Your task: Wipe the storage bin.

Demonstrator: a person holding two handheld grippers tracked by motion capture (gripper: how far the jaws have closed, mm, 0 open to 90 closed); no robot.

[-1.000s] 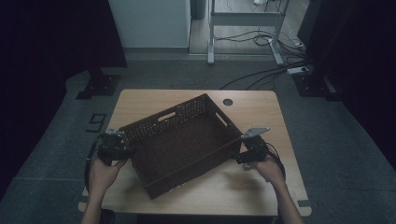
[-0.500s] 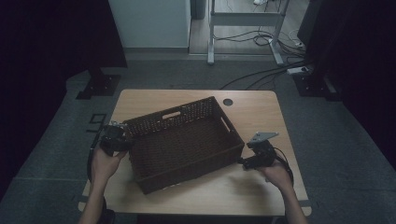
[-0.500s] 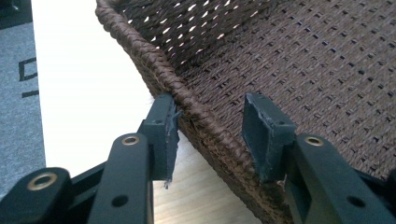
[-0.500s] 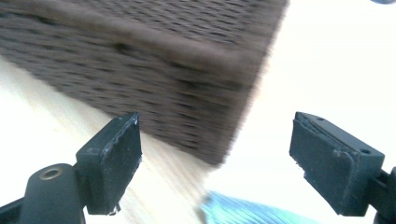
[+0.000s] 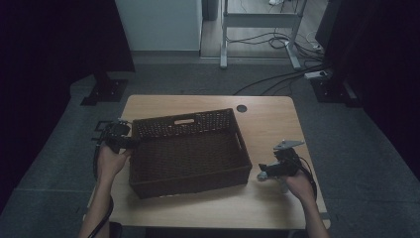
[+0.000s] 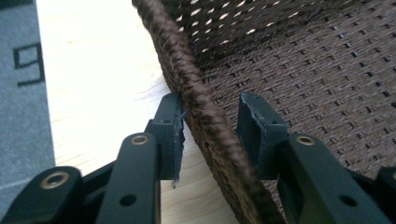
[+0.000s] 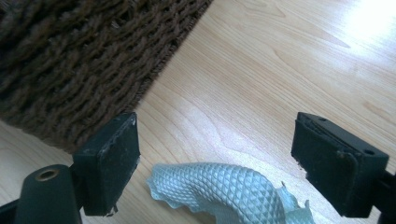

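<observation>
A dark brown woven basket (image 5: 190,151) sits nearly square on the wooden table (image 5: 267,124). My left gripper (image 5: 130,143) is at its left wall, near the back corner. In the left gripper view my left gripper (image 6: 208,100) straddles the braided rim (image 6: 196,88): the outer pad (image 6: 173,135) touches it, the inner pad (image 6: 254,135) stands a little off it. These jaws have just been closing. My right gripper (image 5: 261,176) is open just right of the basket's front right corner. In the right gripper view my right gripper (image 7: 217,123) has a pale, diamond-textured piece (image 7: 224,191) low between the jaws, touching neither pad.
A round cable hole (image 5: 241,108) lies behind the basket at the back of the table. Bare wood runs to the right and in front of the basket. Dark carpet surrounds the table, with a metal frame (image 5: 257,29) and cables (image 5: 277,74) beyond.
The basket has swung from a slant to nearly square with the table. The left gripper went with its left rim. The right gripper has drawn away to the right and nearer the person.
</observation>
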